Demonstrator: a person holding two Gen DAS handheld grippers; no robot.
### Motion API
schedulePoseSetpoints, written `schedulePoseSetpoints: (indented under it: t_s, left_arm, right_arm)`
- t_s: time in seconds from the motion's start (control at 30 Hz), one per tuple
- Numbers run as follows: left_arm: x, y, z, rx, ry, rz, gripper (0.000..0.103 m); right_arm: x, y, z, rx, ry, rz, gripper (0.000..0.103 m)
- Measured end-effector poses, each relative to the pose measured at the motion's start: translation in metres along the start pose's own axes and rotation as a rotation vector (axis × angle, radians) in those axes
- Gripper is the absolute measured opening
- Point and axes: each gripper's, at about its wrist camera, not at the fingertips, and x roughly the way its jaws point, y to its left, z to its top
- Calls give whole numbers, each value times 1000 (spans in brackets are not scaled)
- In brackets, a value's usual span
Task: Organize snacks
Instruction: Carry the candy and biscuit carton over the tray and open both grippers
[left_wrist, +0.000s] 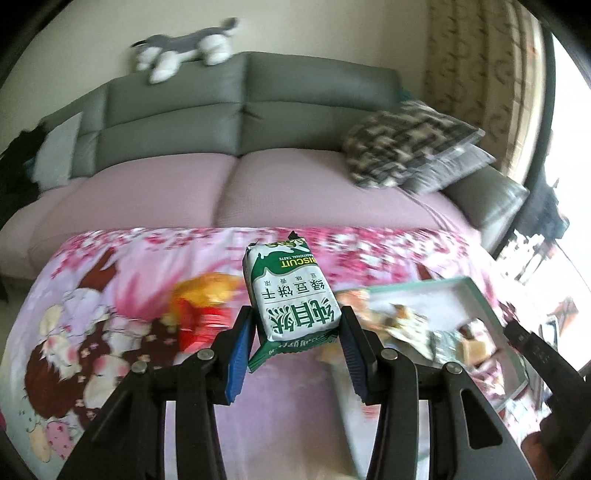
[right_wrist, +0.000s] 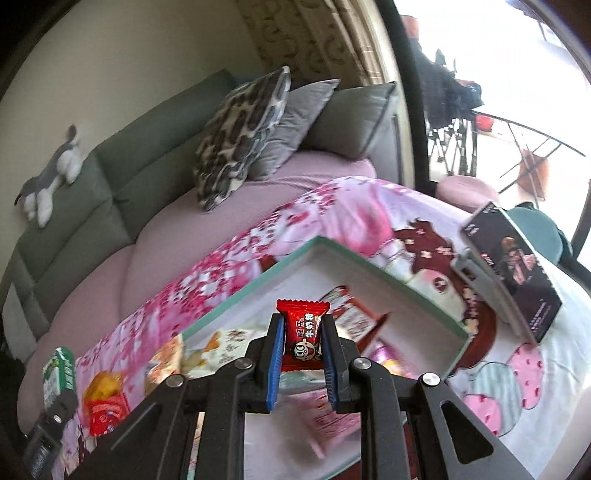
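Two grippers are loaded: the left gripper (left_wrist: 295, 325) is clenched on a green-and-white biscuit pack (left_wrist: 291, 291), held above the floral cloth (left_wrist: 110, 266). The right gripper (right_wrist: 302, 341) grasps a red candy (right_wrist: 302, 334) over the teal-rimmed box (right_wrist: 236, 295), which contains other snacks.

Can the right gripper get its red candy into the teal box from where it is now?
Probably yes. The right gripper, shut on the red candy, hangs over the open teal box, with nothing between them.
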Motion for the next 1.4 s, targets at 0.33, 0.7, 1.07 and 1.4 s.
schedulePoseSetpoints:
  t_s: [0.33,0.7,1.07,1.4]
  left_arm:
    - [12,-76,-18,146,44,-105,48]
    - [48,-100,-35,199,78,-107,48]
    - [61,-108,-35,222,61,-125,48]
    - [69,-113,-38,237,72,-142,48]
  right_arm:
    - [2,-32,11,52,-7,-33,21]
    - [34,-23,1,6,63,23,21]
    - [51,7,-6,-68,103,143,21]
    - [61,1,-9,-63,145,117,22]
